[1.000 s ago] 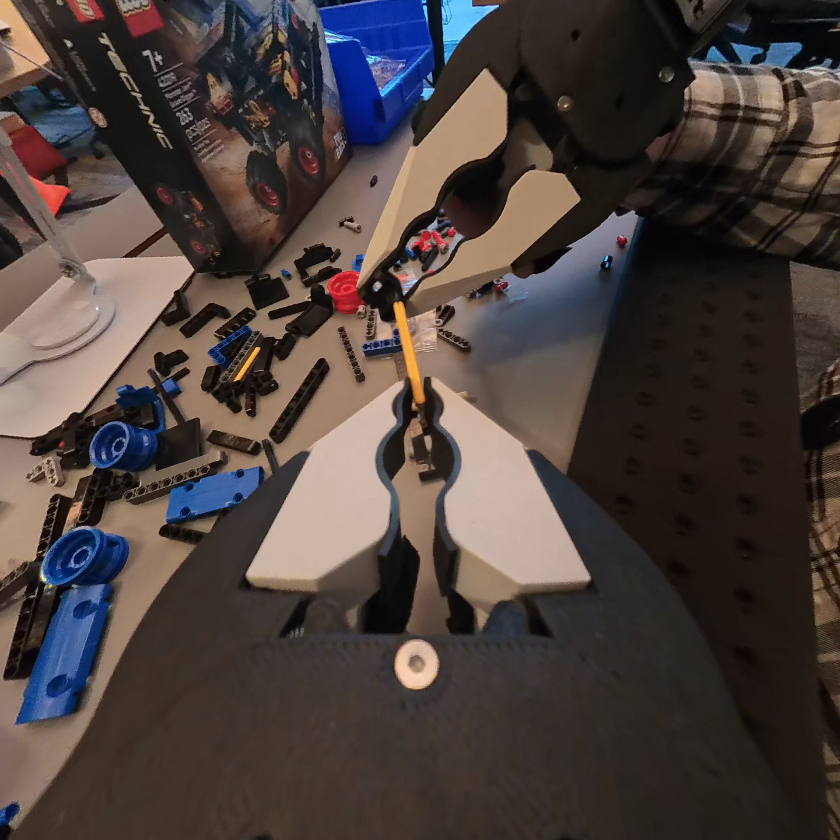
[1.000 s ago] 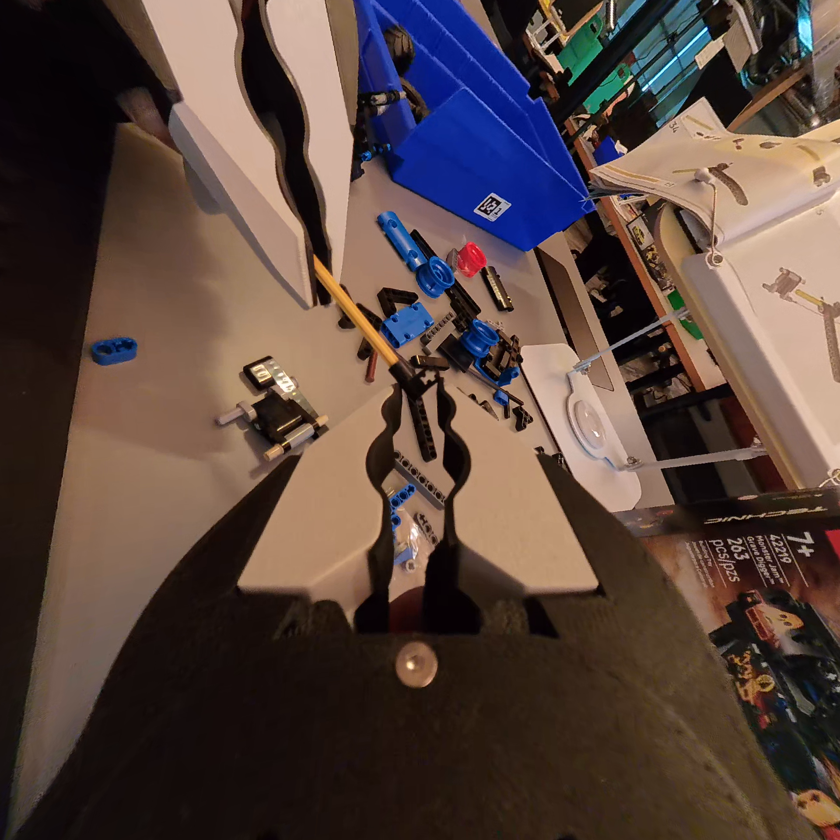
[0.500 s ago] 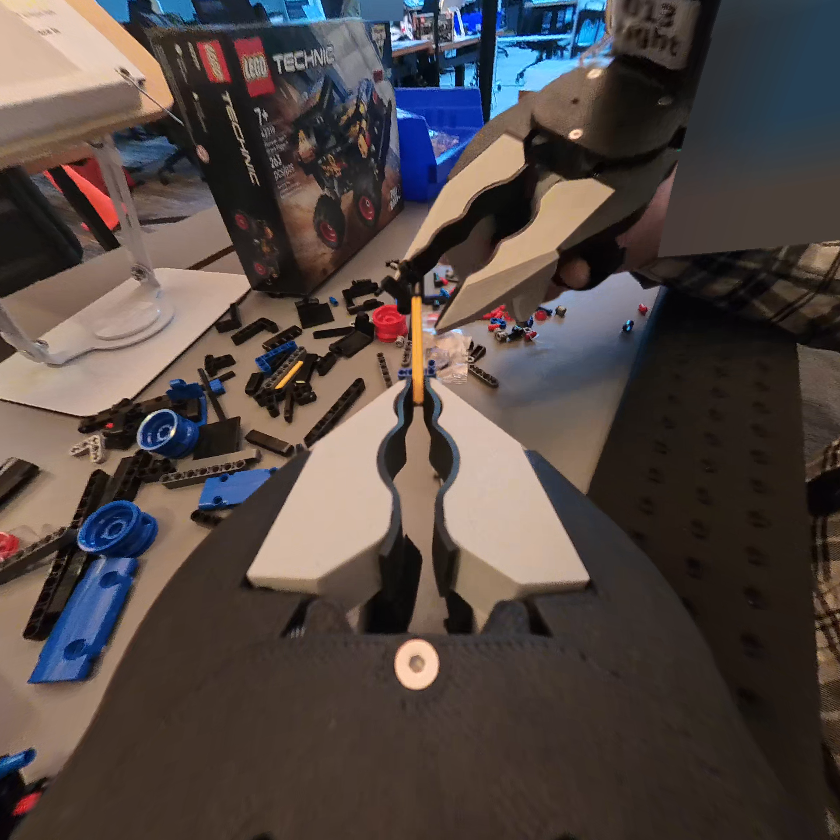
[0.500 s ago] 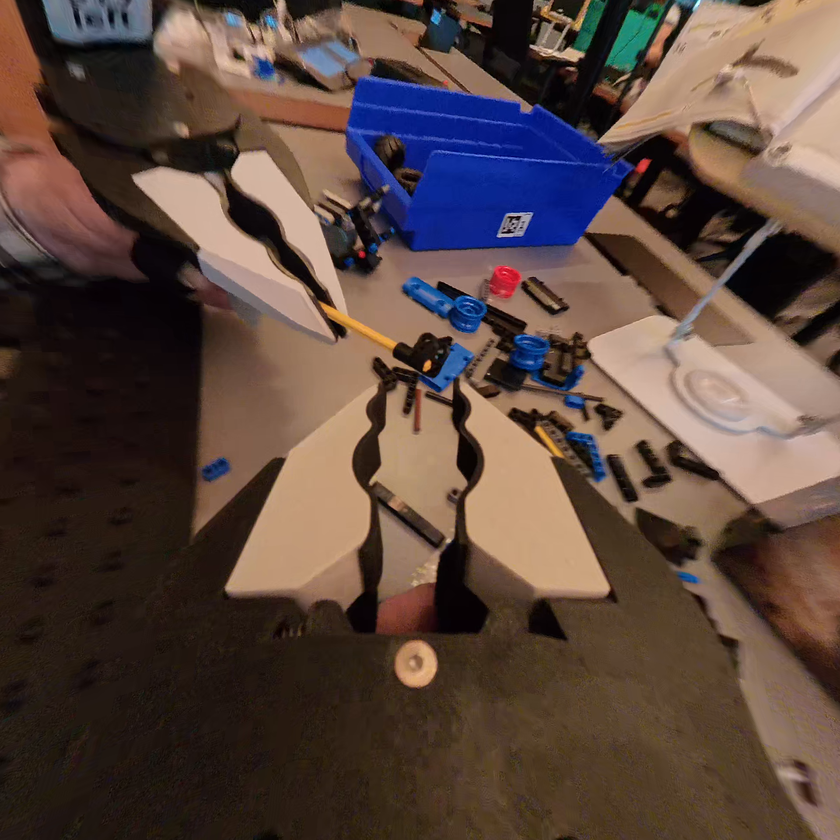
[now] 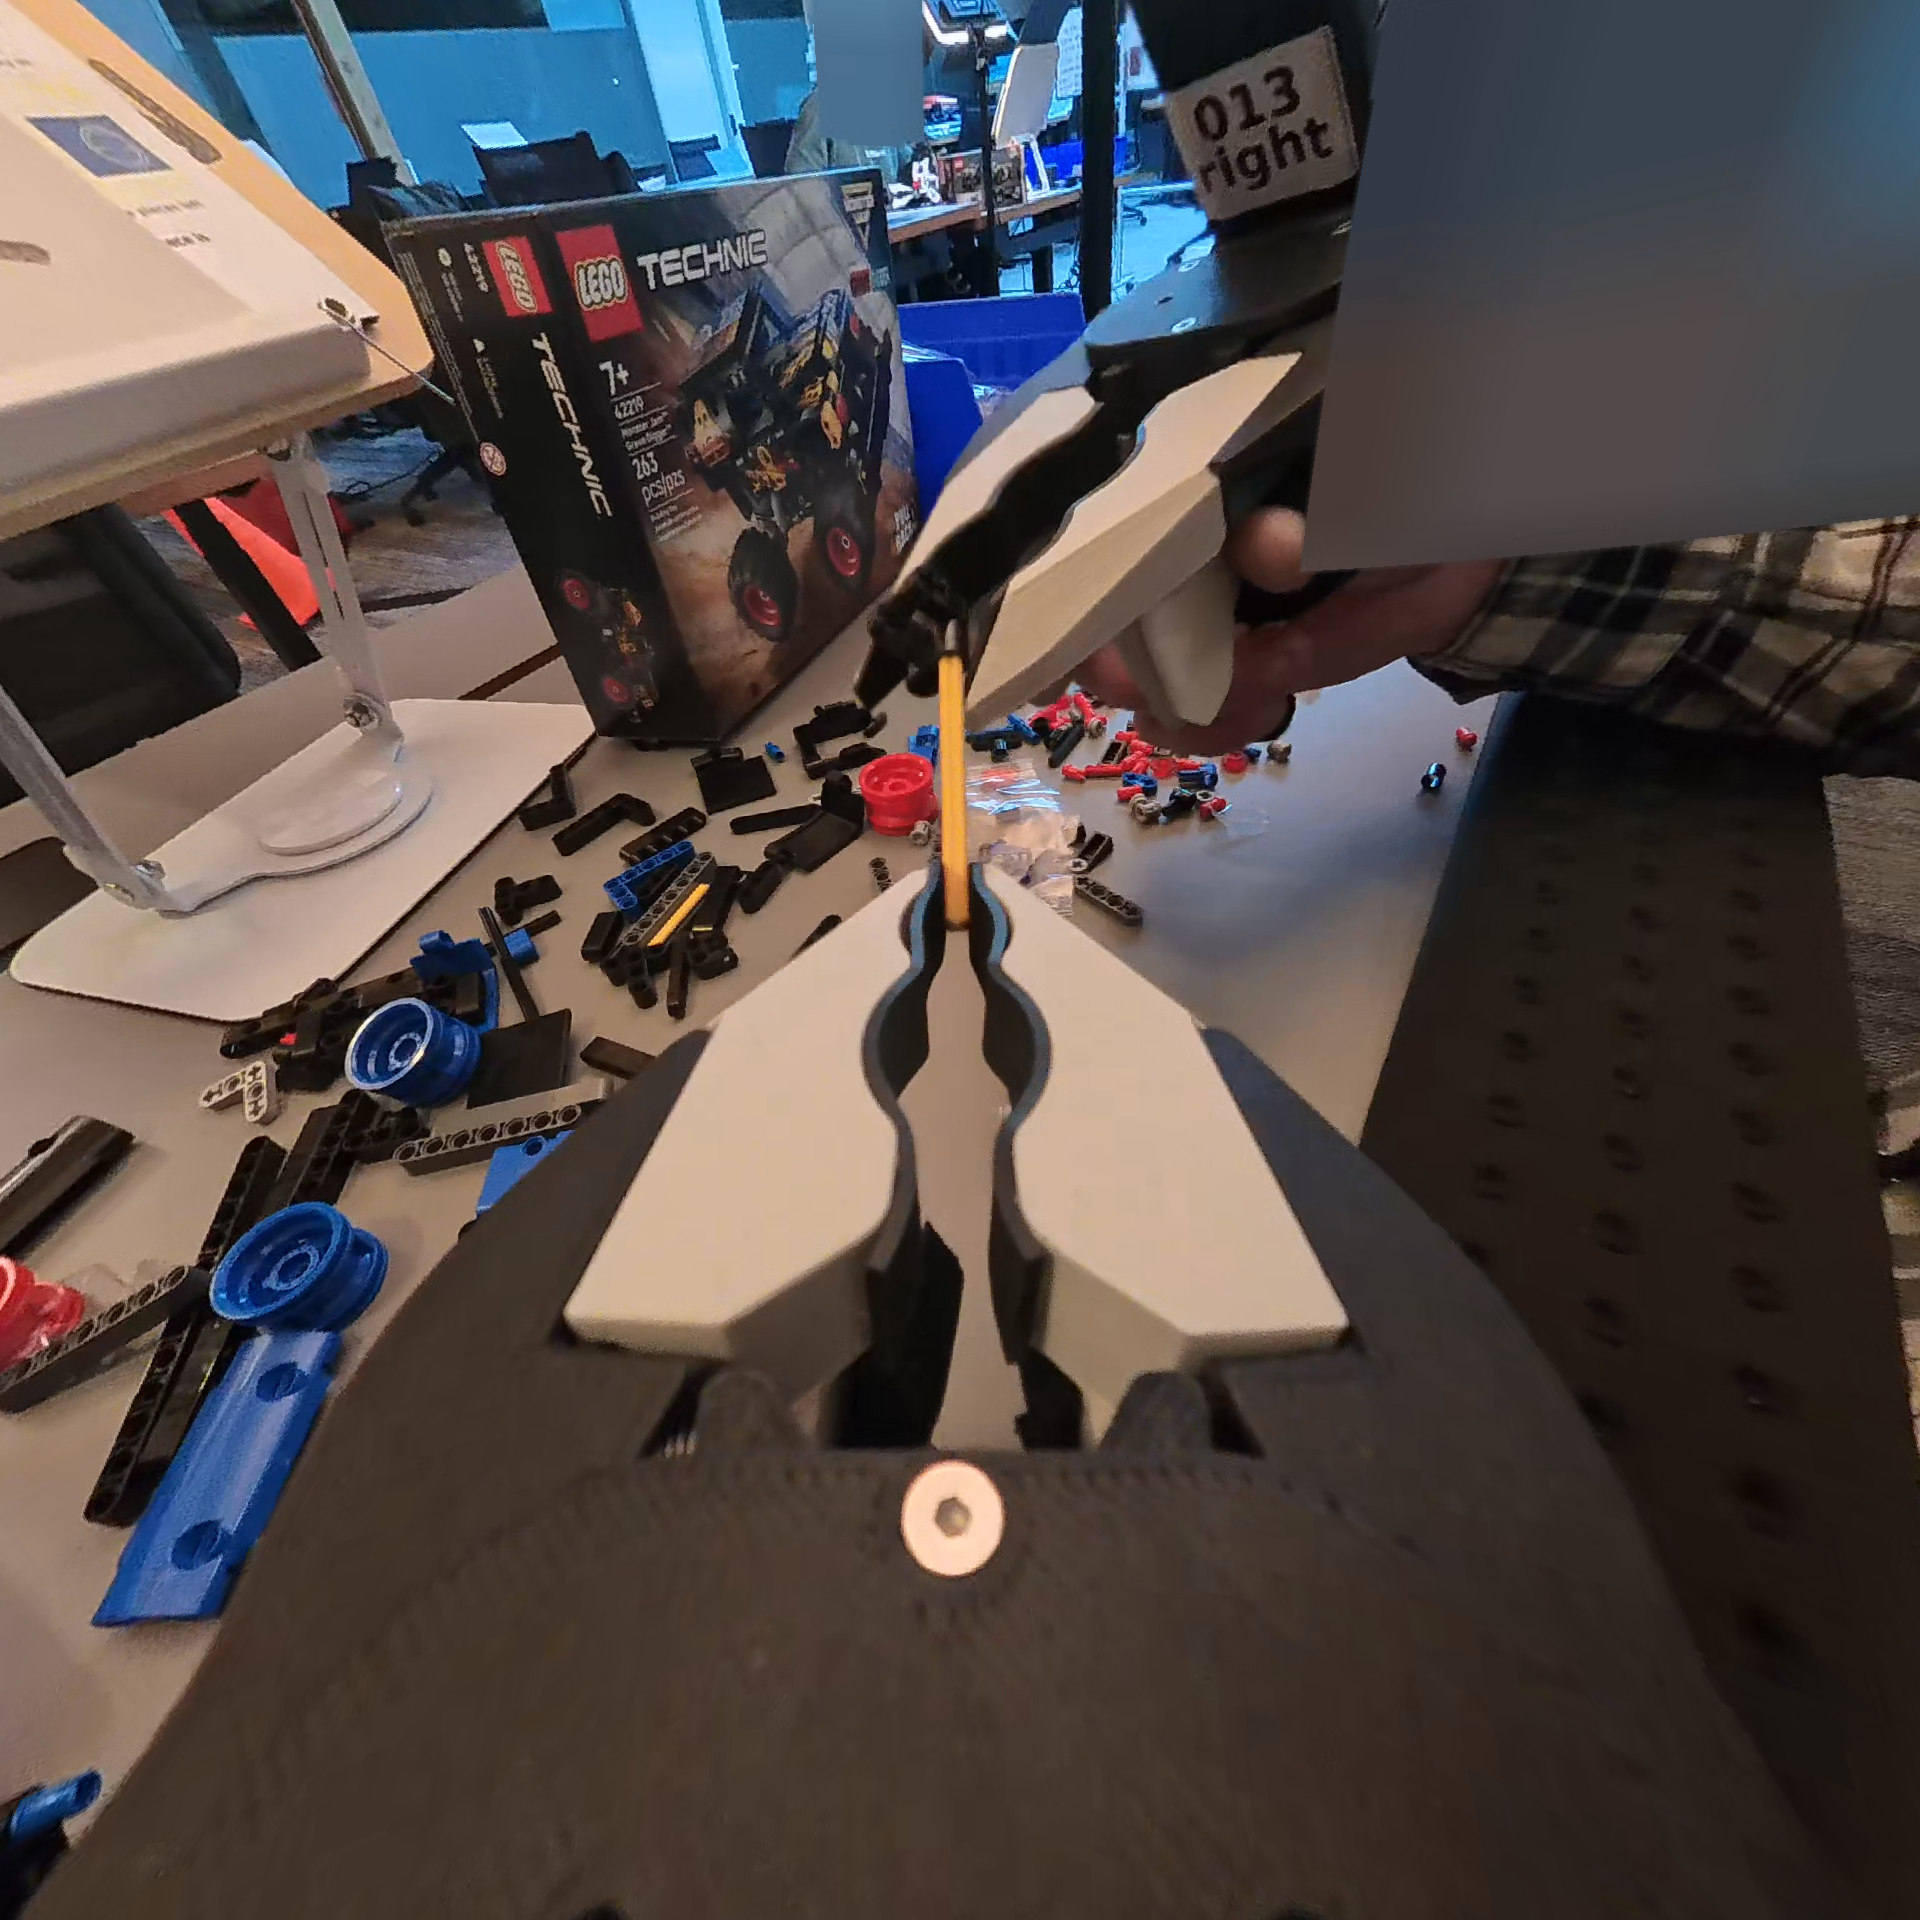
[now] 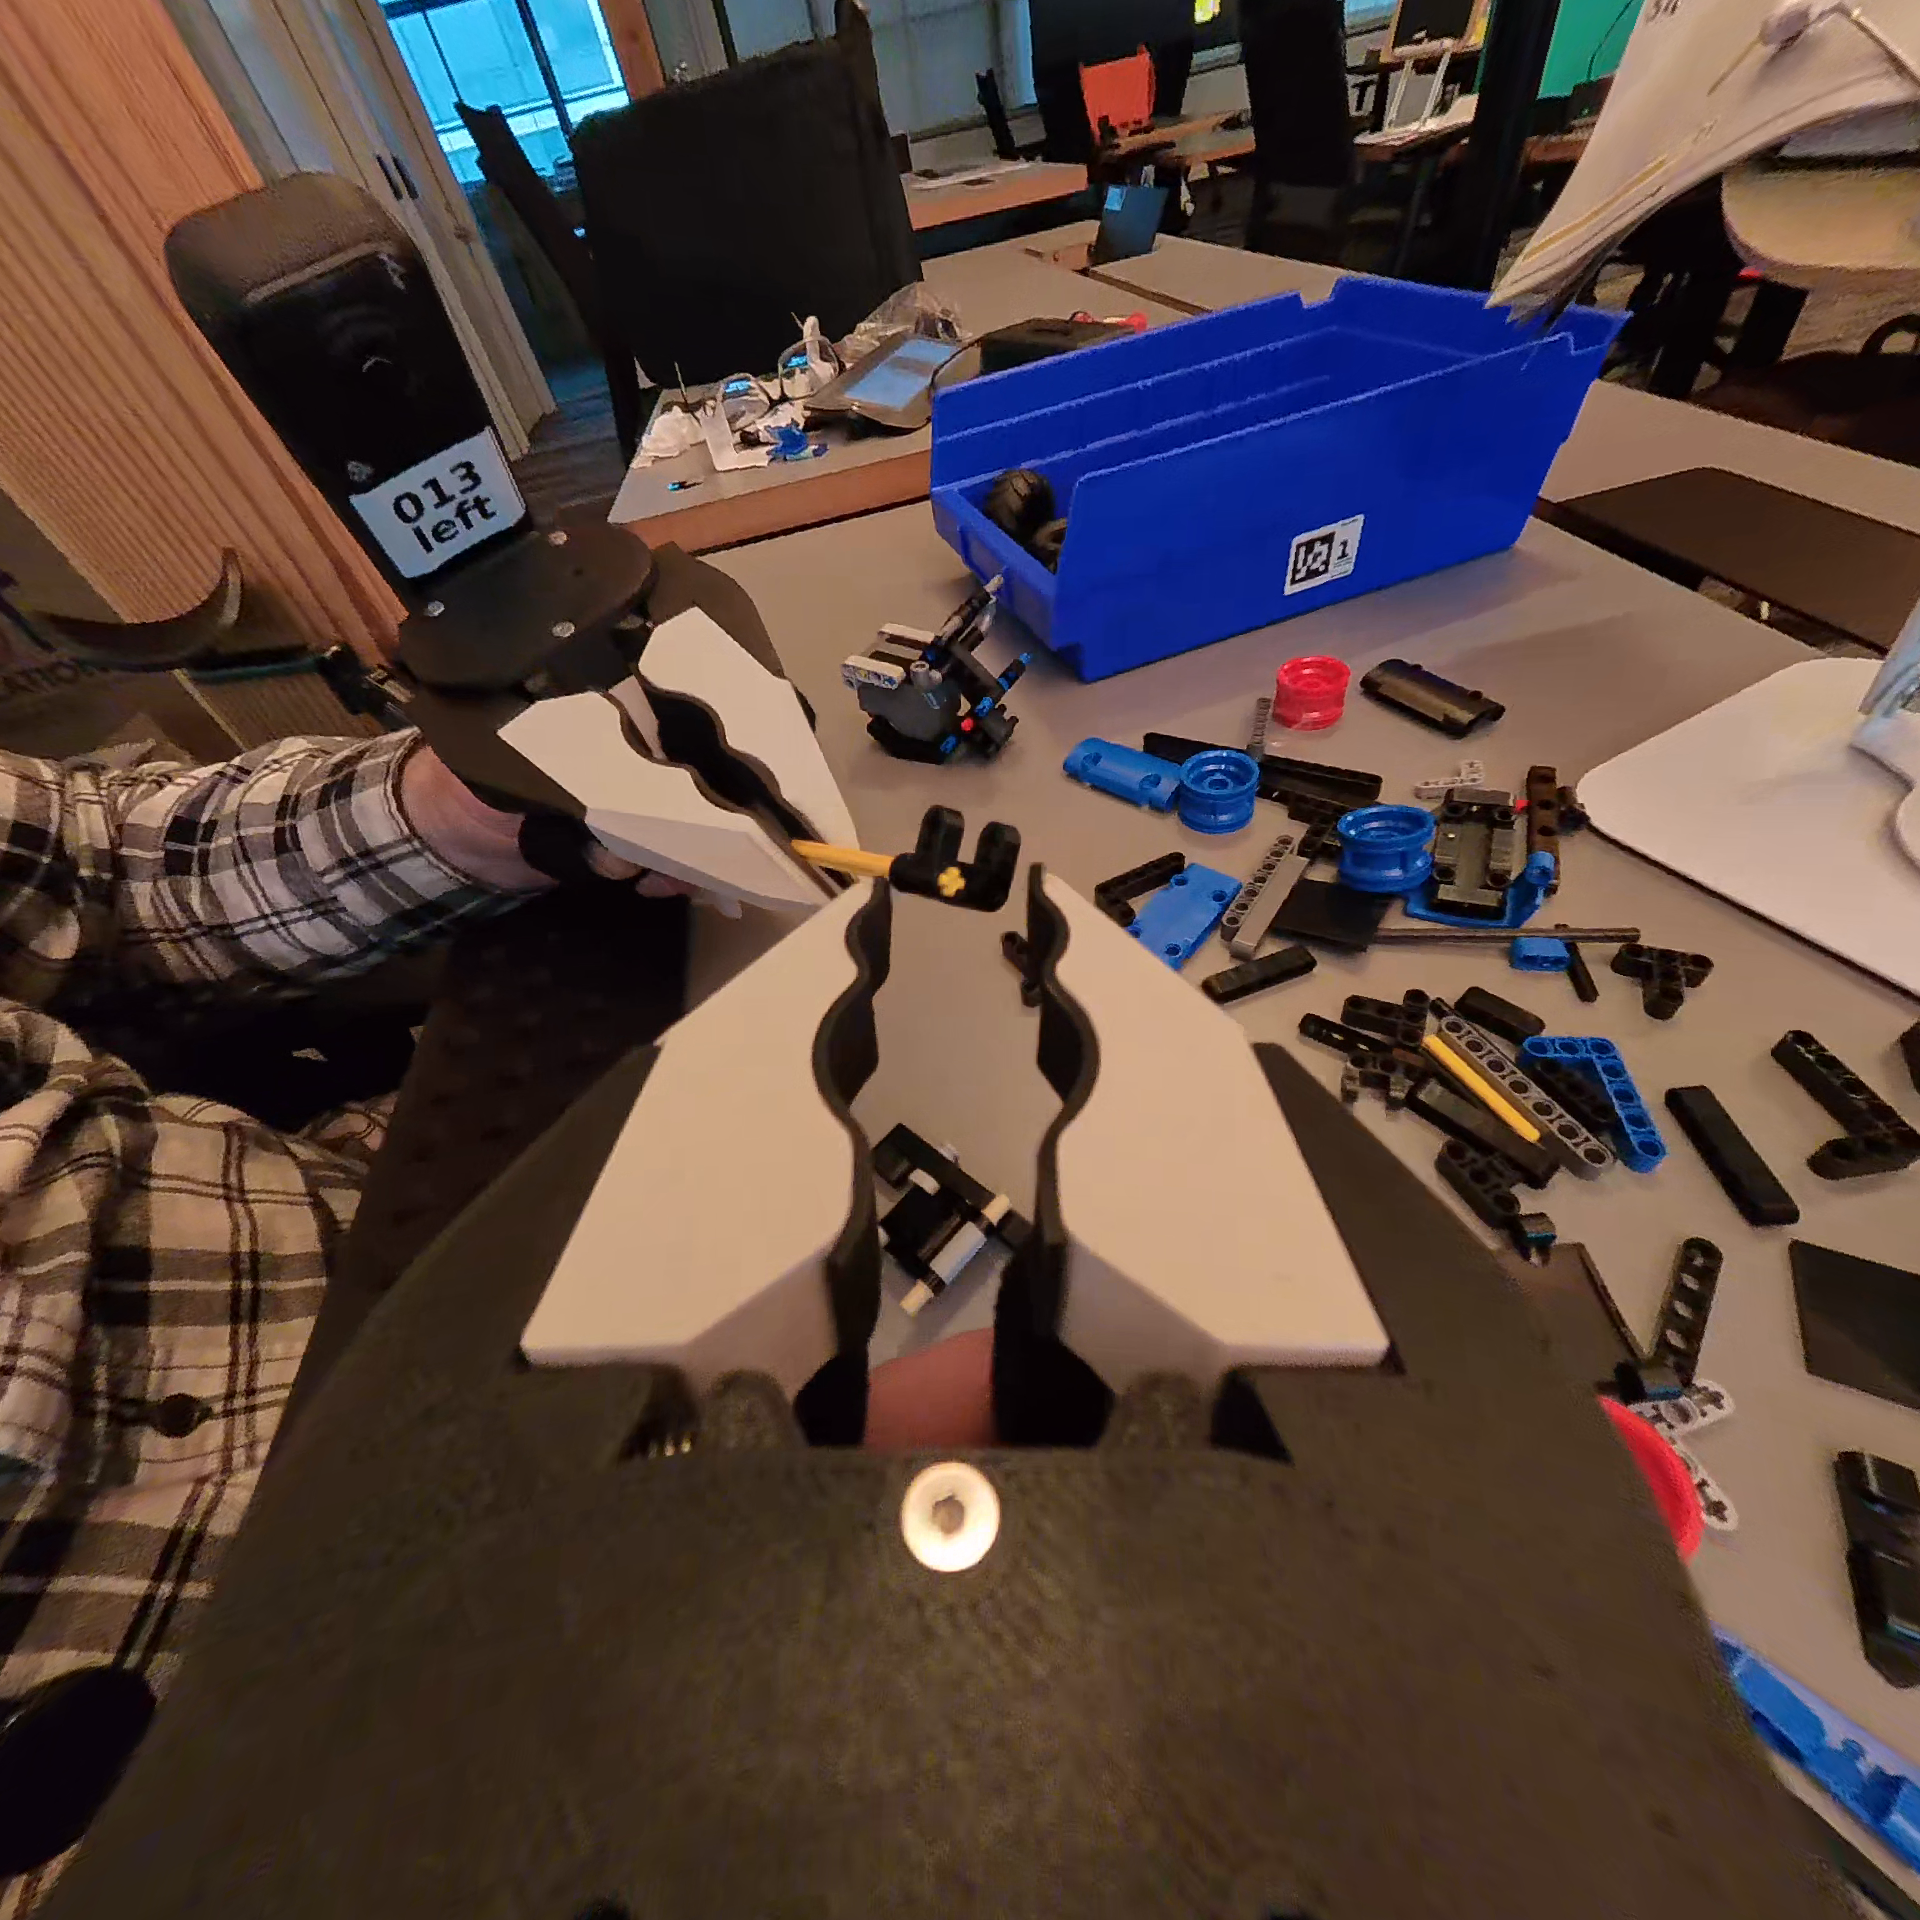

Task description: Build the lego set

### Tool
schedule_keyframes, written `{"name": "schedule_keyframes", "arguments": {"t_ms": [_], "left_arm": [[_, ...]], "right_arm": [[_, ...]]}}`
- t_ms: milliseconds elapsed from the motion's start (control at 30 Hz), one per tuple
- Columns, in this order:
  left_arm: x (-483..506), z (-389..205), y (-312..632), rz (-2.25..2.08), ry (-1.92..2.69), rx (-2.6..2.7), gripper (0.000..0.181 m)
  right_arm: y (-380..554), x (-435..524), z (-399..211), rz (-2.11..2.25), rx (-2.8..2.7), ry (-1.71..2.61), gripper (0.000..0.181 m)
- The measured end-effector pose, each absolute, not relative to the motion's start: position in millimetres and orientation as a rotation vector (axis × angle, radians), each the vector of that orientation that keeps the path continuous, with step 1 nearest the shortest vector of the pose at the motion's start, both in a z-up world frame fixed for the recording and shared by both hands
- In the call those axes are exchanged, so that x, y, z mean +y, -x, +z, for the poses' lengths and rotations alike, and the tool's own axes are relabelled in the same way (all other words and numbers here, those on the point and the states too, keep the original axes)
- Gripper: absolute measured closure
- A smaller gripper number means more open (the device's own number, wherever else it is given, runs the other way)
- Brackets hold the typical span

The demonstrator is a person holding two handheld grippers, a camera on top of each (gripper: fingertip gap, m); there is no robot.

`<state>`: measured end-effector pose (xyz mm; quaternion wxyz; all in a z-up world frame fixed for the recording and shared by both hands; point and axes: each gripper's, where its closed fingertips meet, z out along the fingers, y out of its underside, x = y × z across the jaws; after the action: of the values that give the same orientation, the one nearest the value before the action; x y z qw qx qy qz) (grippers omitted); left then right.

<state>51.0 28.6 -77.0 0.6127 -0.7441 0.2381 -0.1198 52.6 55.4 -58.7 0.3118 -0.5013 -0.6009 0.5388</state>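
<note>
My left gripper (image 5: 954, 896) is shut on the lower end of a yellow axle (image 5: 951, 790) and holds it upright above the grey table (image 5: 1226, 966). A small black connector (image 5: 902, 646) sits on the axle's far end. My right gripper (image 6: 956, 891) is open. Its two tips stand on either side of the black connector (image 6: 951, 862) without closing on it. The right wrist view shows the left gripper (image 6: 831, 871) coming in from the left with the axle (image 6: 842, 857). The left wrist view shows the right gripper (image 5: 925, 618) at the top of the axle.
Loose black, blue and red pieces (image 5: 665, 914) cover the table's left and middle. The set's box (image 5: 675, 436) and a white stand base (image 5: 260, 831) stand behind them. A blue bin (image 6: 1247, 499), a small built assembly (image 6: 935, 707) and a black mat (image 5: 1610, 1039) are nearby. The grippers are tip to tip, or close to it. The small built assembly (image 6: 935, 707) is about 20 cm from my left fingertips.
My right gripper has let go of the black connector and opened, and it now brackets the connector. Both grippers have lifted and levelled out. The left gripper still holds the axle.
</note>
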Motion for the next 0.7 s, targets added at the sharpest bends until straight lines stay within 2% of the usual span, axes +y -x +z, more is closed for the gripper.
{"name": "schedule_keyframes", "arguments": {"t_ms": [67, 300, 367, 433, 500, 700], "left_arm": [[28, -76, -51, -0.265, 1.709, 0.550, 0.179], [30, -82, -50, -0.235, 1.731, 0.561, 0.178], [32, -85, -48, -0.215, 1.747, 0.561, 0.177], [33, -84, -45, -0.205, 1.750, 0.540, 0.178], [34, -84, -43, -0.191, 1.755, 0.529, 0.178], [38, -95, -46, -0.192, 1.810, 0.541, 0.176]], "right_arm": [[-52, 54, -55, 1.435, -1.581, 1.316, 0.155], [-49, 45, -42, 1.522, -1.621, 1.277, 0.173], [-46, 45, -43, 1.526, -1.649, 1.284, 0.173], [-42, 43, -41, 1.560, -1.661, 1.288, 0.163], [-37, 42, -39, 1.585, -1.671, 1.297, 0.161], [-25, 27, -39, 1.653, -1.701, 1.274, 0.169]]}}
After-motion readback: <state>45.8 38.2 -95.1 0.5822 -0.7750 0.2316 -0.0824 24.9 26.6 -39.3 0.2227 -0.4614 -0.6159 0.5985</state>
